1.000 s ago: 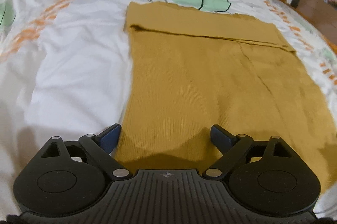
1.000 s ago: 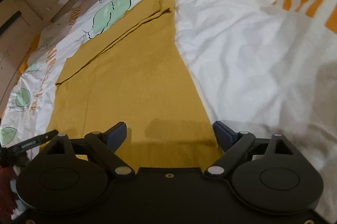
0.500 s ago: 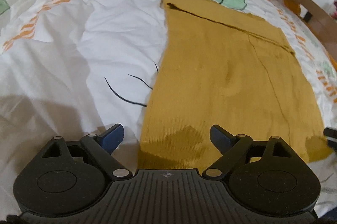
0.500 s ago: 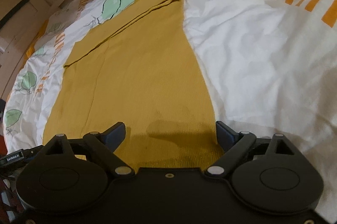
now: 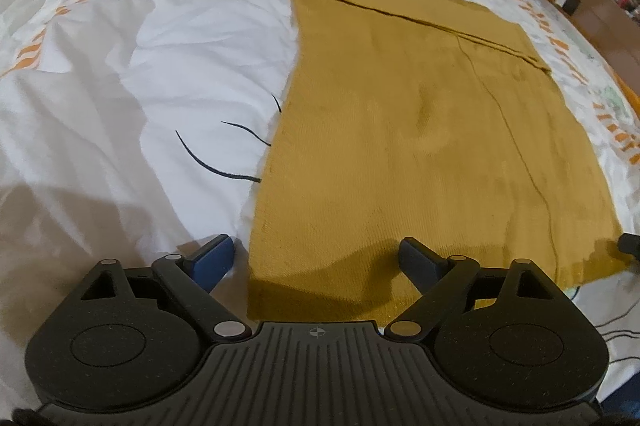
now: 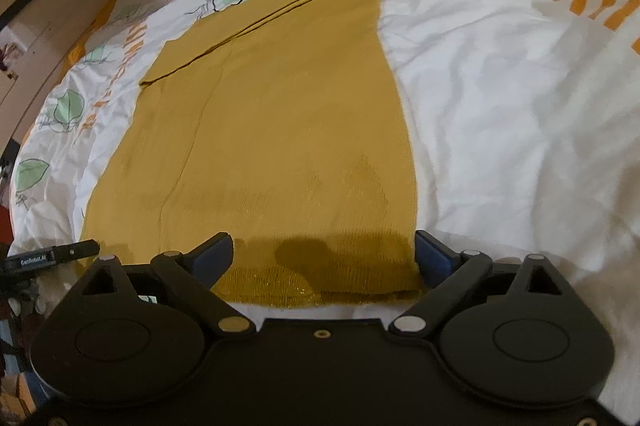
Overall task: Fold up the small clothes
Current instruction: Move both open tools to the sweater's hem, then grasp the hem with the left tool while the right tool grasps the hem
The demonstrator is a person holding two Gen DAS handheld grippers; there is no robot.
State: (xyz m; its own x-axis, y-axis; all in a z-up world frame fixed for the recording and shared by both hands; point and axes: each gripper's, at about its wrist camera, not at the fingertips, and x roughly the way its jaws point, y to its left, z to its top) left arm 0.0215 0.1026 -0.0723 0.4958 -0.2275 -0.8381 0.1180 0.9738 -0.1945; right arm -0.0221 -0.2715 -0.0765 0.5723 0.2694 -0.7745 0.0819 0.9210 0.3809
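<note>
A mustard cloth [image 5: 420, 129] lies flat on a bed [image 5: 120, 73] with a leaf-and-stripe print, its far edge already turned over in a narrow band. The left gripper [image 5: 316, 258] hangs over the near left corner, jaws wide, holding nothing. The right gripper [image 6: 324, 254] straddles the near right corner; its jaws have just been opening, and the hem lies between them unpinched. To fold well, both should likely grip the near hem together and carry it level towards the far band.
</note>
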